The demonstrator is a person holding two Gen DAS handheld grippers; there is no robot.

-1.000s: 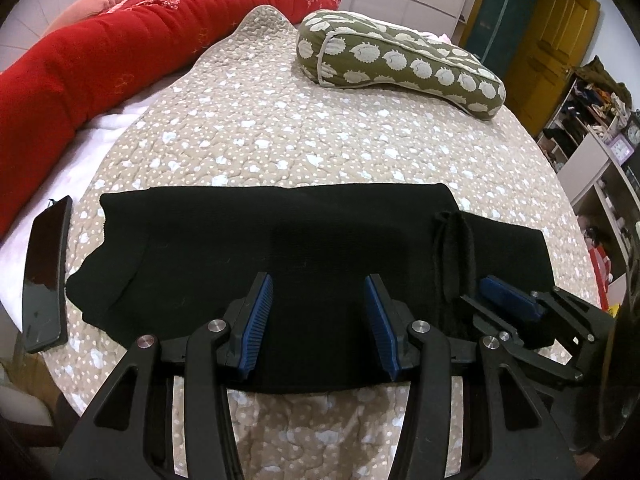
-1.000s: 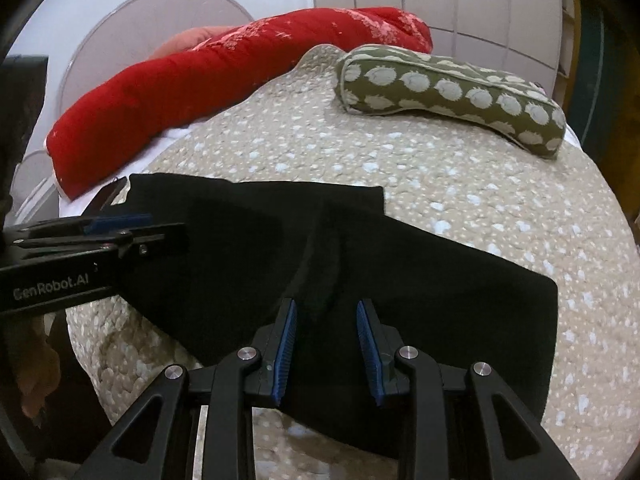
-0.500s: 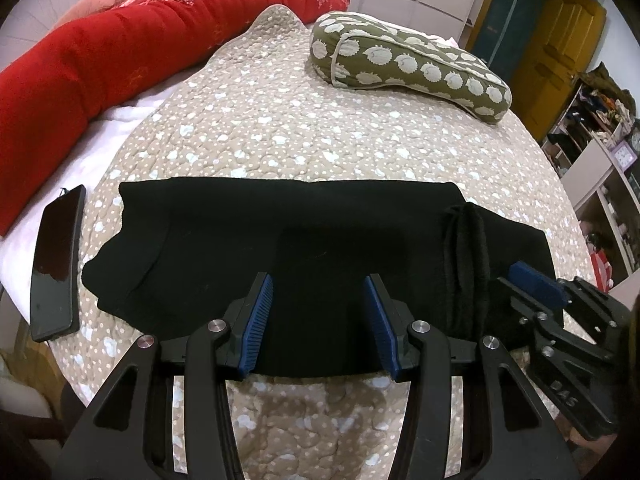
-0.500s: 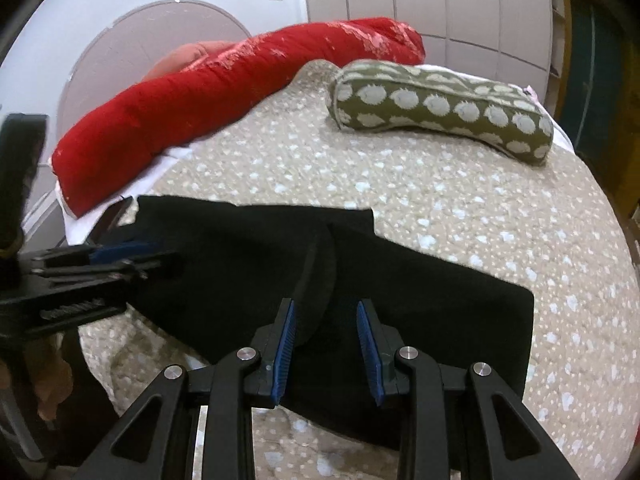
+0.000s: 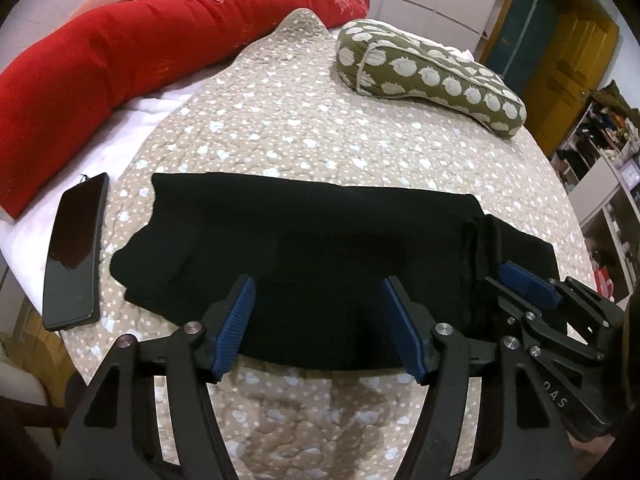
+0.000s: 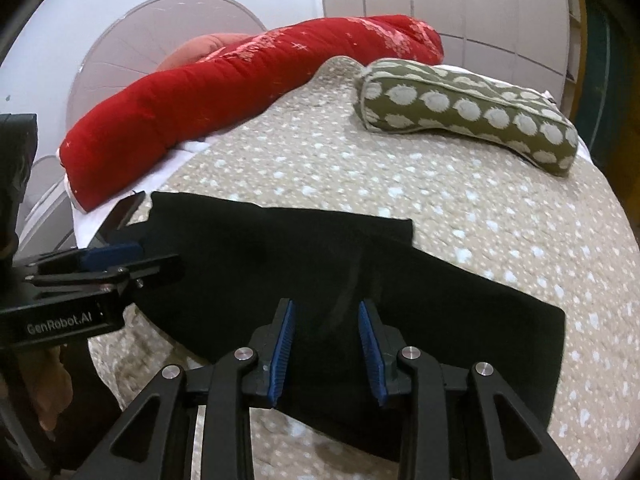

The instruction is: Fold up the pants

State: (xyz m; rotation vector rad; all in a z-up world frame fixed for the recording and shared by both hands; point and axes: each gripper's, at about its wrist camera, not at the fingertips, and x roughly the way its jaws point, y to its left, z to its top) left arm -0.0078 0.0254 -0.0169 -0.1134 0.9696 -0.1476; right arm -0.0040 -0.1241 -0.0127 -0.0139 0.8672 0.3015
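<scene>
Black pants (image 5: 320,220) lie folded into a long band across the dotted beige quilt (image 5: 320,120), with a raised fold ridge (image 5: 484,240) near their right end. My left gripper (image 5: 318,284) hovers over the pants' near edge. Its jaws are opening, and cloth shows below the gap but the pads do not press it. My right gripper (image 6: 325,306) sits over the same near edge further right, above the ridge (image 6: 352,276). Its jaws ease slightly apart and grip nothing. Each gripper shows in the other's view: right gripper (image 5: 524,280), left gripper (image 6: 112,256).
A black phone (image 5: 76,252) lies at the quilt's left edge beside the pants. A long red bolster (image 5: 140,40) and a green spotted pillow (image 5: 432,76) lie at the back. Shelves (image 5: 600,184) and a yellow door (image 5: 568,60) stand to the right. A hand (image 6: 52,392) holds the left tool.
The left gripper's jaws have spread wider and it has shifted a little along the bed, so the phone shows more fully. The right gripper has barely moved.
</scene>
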